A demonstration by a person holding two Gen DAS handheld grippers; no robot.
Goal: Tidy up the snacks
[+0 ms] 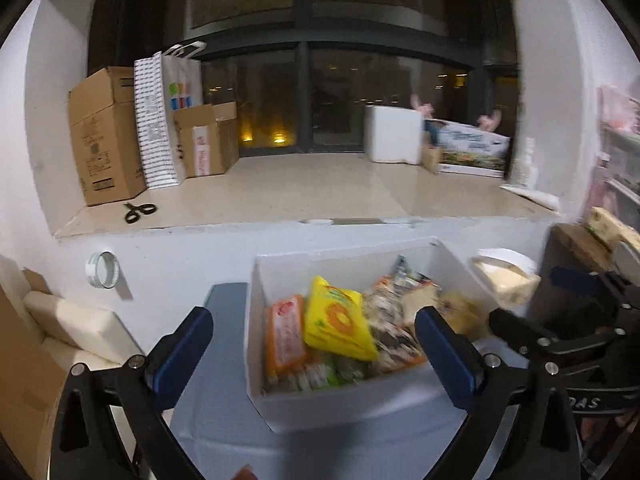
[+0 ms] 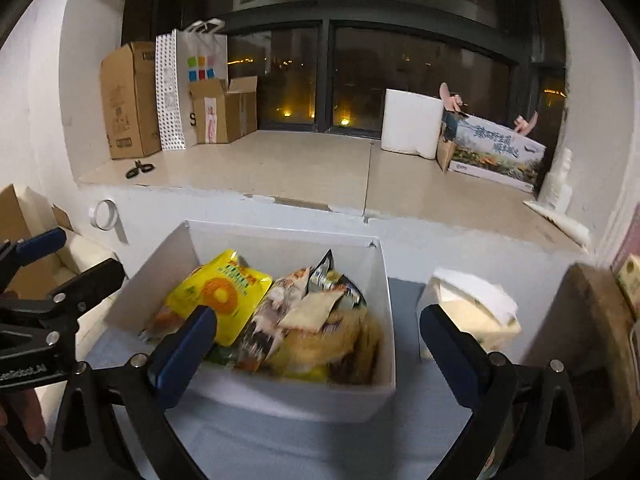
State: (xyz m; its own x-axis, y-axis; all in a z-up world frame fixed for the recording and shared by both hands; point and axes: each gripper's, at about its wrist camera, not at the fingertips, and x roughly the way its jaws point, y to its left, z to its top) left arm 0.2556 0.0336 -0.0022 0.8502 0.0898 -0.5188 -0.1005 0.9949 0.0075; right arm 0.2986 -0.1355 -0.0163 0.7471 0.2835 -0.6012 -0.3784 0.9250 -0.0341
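Note:
A white open box (image 1: 280, 404) (image 2: 288, 394) on a grey table holds several snack packets. On top lies a yellow packet (image 1: 338, 322) (image 2: 220, 292); an orange packet (image 1: 286, 334) lies at its left and silver and brown packets (image 2: 320, 304) at its right. My left gripper (image 1: 316, 344) is open and empty, its fingers spread over the near side of the box. My right gripper (image 2: 318, 334) is open and empty above the near rim of the box. Each gripper shows at the edge of the other's view.
A cream carton (image 2: 472, 312) (image 1: 504, 280) stands right of the box. Beyond is a white ledge (image 2: 320, 168) with cardboard boxes (image 2: 128, 100), a paper bag (image 2: 200, 76), scissors (image 2: 140, 169), a foam box (image 2: 410, 124) and a printed box (image 2: 496, 152). A tape roll (image 2: 105, 214) hangs on the wall.

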